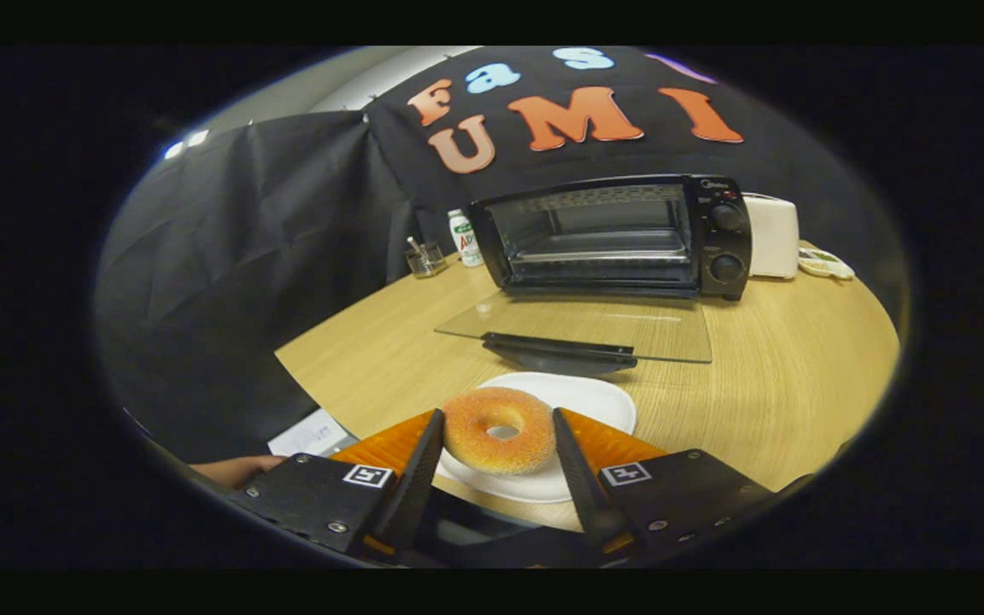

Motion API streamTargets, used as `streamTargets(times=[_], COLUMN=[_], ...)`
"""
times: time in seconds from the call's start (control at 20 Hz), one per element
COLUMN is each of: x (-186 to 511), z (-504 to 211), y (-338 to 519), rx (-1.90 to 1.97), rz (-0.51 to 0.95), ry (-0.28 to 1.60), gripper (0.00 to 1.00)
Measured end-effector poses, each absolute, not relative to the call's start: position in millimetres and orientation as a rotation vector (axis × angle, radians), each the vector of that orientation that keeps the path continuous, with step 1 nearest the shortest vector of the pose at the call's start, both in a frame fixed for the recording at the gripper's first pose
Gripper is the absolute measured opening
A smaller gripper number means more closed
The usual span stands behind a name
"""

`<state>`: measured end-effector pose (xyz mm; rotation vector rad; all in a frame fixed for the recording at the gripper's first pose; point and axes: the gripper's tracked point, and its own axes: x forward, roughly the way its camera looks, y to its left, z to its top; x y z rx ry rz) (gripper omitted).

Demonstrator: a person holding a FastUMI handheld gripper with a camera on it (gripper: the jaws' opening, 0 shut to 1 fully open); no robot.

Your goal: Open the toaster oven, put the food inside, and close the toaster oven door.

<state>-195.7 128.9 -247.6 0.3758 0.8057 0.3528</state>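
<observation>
1. Gripper view: the doughnut (pixel 499 430) sits on a white plate (pixel 594 400) on the tabletop (pixel 782 376), between the fingers (pixel 412 478), which flank its sides; whether they press it I cannot tell.
2. Beyond, the toaster oven (pixel 620 235) stands with its door (pixel 577 329) dropped open.
3. The doughnut looks light and soft; squeeze its outer edges gently.
</observation>
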Motion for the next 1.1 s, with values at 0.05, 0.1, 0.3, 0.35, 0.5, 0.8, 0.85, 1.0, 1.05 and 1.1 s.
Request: streamTargets(times=[0.05, 0.1, 0.3, 0.35, 0.5, 0.8, 0.85, 1.0, 1.05, 1.1], x=[-184.6, -176.1, -134.8, -125.2, -95.5, -40.8, -31.0, -11.2, -3.6, 3.3], z=[-241.0, -233.6, -215.2, -213.5, -207.1, -202.6, -204.0, -212.5, -217.0, -218.6], y=[128.8, 129.7, 131.5, 129.0, 121.0, 100.2, 96.5, 88.4, 83.7, 81.4], rx=[0.421, 0.460, 0.630, 0.660, 0.728, 0.902, 0.925, 0.993, 1.017, 1.042], rz=[0.340, 0.334, 0.297, 0.282, 0.244, 0.151, 0.136, 0.087, 0.066, 0.046], ry=[0.765, 0.727, 0.617, 0.601, 0.559, 0.483, 0.469, 0.462, 0.460, 0.456], gripper=[0.74, 0.74, 0.74, 0.74, 0.74, 0.73, 0.73, 0.73, 0.73, 0.73])
